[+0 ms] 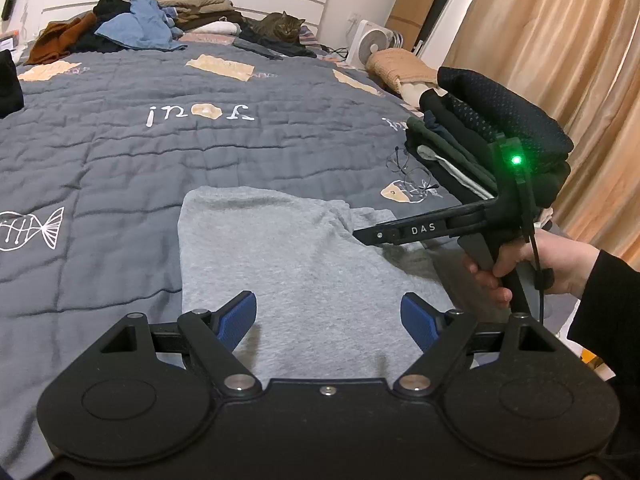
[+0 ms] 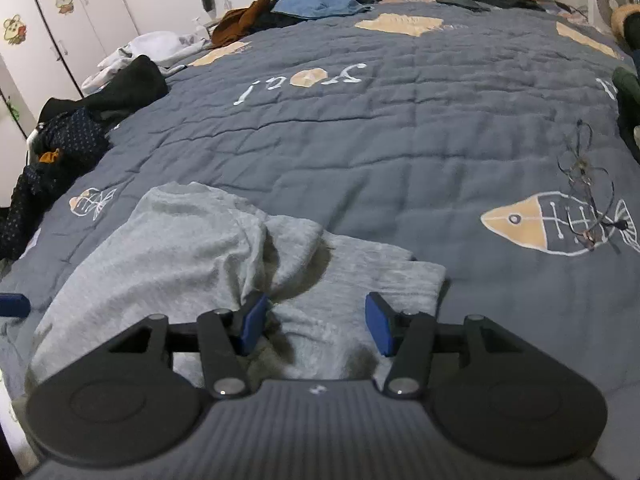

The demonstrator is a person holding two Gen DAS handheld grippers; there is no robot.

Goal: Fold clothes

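- The grey top [image 2: 192,264] lies on the quilt [image 1: 120,160] at my near edge, partly folded, one rumpled fold at 12 o'clock of my right gripper [image 2: 316,322].
- Both my grippers hang over it with jaws released, gripping nothing; the left gripper [image 1: 328,320] is above flat cloth.
- I read "DAS" on the right gripper's side.
- Folded stack [image 1: 492,136] at 2 o'clock; cat [image 1: 282,26] at 12.

Both grippers — left [image 1: 328,322], right [image 2: 316,322] — fingers apart
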